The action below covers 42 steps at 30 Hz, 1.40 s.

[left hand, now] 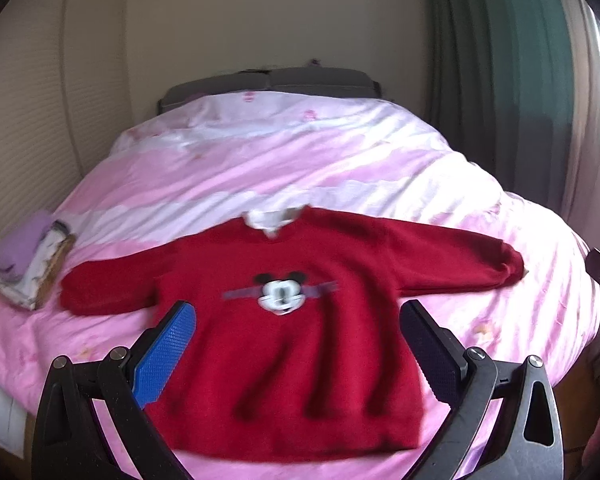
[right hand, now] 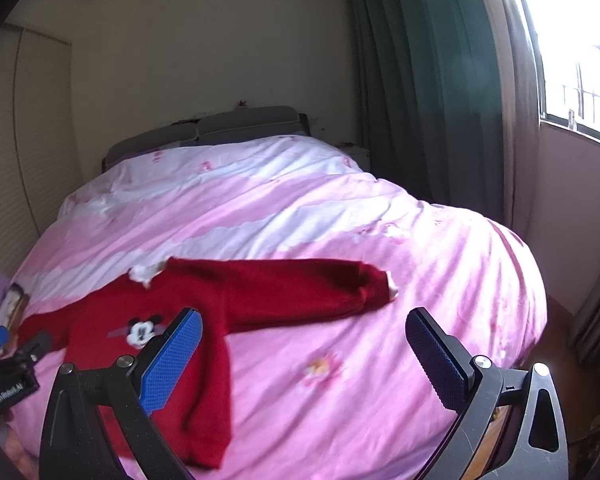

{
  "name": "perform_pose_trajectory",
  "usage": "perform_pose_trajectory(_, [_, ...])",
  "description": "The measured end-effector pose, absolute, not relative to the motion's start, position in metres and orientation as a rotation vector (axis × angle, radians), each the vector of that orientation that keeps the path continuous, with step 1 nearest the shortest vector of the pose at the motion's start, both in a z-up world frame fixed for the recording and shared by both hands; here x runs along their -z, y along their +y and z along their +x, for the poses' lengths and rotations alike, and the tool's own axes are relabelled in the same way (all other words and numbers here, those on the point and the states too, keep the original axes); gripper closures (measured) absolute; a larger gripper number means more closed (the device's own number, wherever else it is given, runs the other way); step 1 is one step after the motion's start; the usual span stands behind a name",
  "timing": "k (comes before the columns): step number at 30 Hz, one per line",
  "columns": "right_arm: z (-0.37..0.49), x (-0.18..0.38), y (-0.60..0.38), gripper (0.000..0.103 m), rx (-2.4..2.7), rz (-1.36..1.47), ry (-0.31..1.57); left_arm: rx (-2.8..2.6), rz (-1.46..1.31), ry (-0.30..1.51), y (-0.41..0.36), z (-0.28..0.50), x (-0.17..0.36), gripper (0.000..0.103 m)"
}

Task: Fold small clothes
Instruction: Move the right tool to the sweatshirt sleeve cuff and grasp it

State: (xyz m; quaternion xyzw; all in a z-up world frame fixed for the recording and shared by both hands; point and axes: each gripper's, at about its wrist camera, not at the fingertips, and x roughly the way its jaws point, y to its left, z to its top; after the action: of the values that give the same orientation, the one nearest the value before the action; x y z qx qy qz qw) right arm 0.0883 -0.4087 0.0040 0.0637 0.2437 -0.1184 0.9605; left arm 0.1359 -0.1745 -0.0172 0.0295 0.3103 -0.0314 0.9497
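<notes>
A small red sweater (left hand: 288,344) with a Mickey Mouse face and a white collar lies flat, face up, on the pink bed cover (left hand: 300,168), both sleeves spread out. My left gripper (left hand: 300,312) is open and empty, held above the sweater's lower body. In the right wrist view the sweater (right hand: 204,320) lies at the left, its right sleeve reaching toward the middle. My right gripper (right hand: 304,320) is open and empty above the bed, to the right of the sweater's body. The left gripper's body (right hand: 8,376) shows at the left edge there.
A stack of folded clothes, purple on top (left hand: 28,256), sits on the bed's left side. A grey headboard (left hand: 268,84) and wall stand at the far end. Green curtains (right hand: 420,80) and a bright window (right hand: 580,60) are on the right. The bed's right edge drops to a floor (right hand: 556,320).
</notes>
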Motion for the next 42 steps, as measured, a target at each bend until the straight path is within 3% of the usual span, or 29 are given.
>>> perform_pose_trajectory(8, [0.143,0.028,-0.472,0.005,0.236,0.166,0.49,0.093,0.093,0.614,-0.251,0.193,0.033,0.0])
perform_pose_trajectory(16, [0.198,0.086,-0.545,0.035,0.272,0.346,0.579,0.078,0.103,0.672,-0.302,0.25,0.072,0.0])
perform_pose_trajectory(23, [0.232,0.126,-0.587,0.043,0.253,0.433,0.627,0.058,0.135,0.698,-0.326,0.281,0.098,0.0])
perform_pose_trajectory(28, [0.248,0.151,-0.598,0.056,0.214,0.483,0.676,0.046,0.15,0.732,-0.33,0.294,0.115,0.0])
perform_pose_trajectory(40, [0.268,0.17,-0.615,0.058,0.089,0.542,0.777,0.043,0.177,0.75,-0.337,0.299,0.124,0.0])
perform_pose_trajectory(42, [0.264,0.172,-0.613,0.064,0.092,0.547,0.77,0.044,0.182,0.752,-0.337,0.298,0.123,0.0])
